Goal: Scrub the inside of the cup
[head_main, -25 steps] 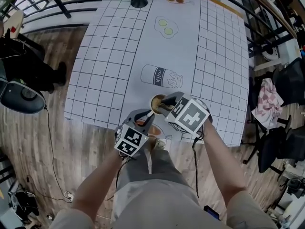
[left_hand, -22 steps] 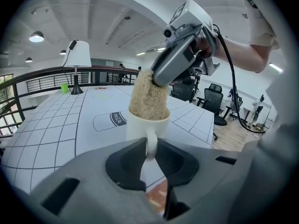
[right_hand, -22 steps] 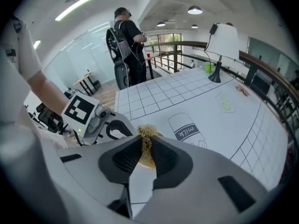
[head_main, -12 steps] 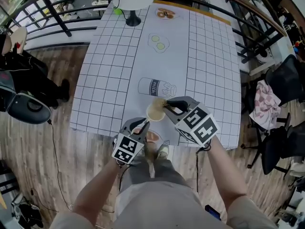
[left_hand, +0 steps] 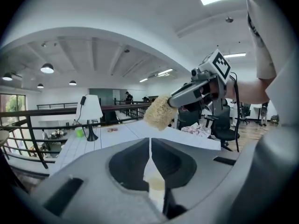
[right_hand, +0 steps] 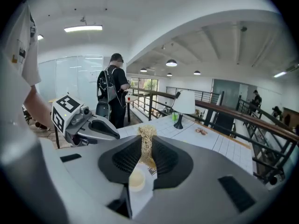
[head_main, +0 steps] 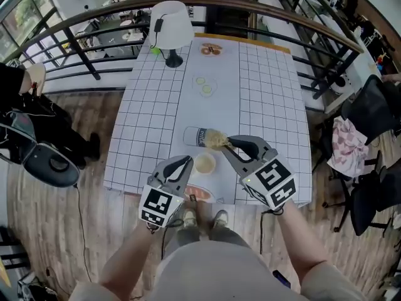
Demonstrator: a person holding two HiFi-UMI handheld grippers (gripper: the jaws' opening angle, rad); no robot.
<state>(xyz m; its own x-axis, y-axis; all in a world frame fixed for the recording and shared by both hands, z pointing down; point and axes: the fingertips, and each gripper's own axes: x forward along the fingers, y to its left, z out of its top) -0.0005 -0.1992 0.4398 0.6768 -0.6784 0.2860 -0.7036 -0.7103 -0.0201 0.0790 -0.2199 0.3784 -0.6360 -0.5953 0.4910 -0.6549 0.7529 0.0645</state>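
Note:
A small cream cup (head_main: 204, 163) stands upright on the grid-patterned table (head_main: 269, 93) near its front edge. My left gripper (head_main: 186, 162) hovers just left of the cup, its jaws closing with nothing between them. The cup (left_hand: 156, 185) shows below the narrow slit of those jaws. My right gripper (head_main: 227, 144) is shut on a straw-coloured fibre scrubber (head_main: 216, 139), held above the table just behind the cup and outside it. In the right gripper view the scrubber (right_hand: 146, 139) is pinched between the jaws, with the cup (right_hand: 136, 179) beneath.
A white lamp (head_main: 170, 24) stands at the far left of the table. A milk-bottle picture (head_main: 195, 136) and food pictures are printed on the cloth. A railing runs behind the table. A cloth-draped chair (head_main: 348, 137) stands to the right, and an office chair (head_main: 53, 165) to the left.
The scrubber has come up out of the cup. The left jaws have closed, with the cup outside them. Both grippers sit higher and nearer to me.

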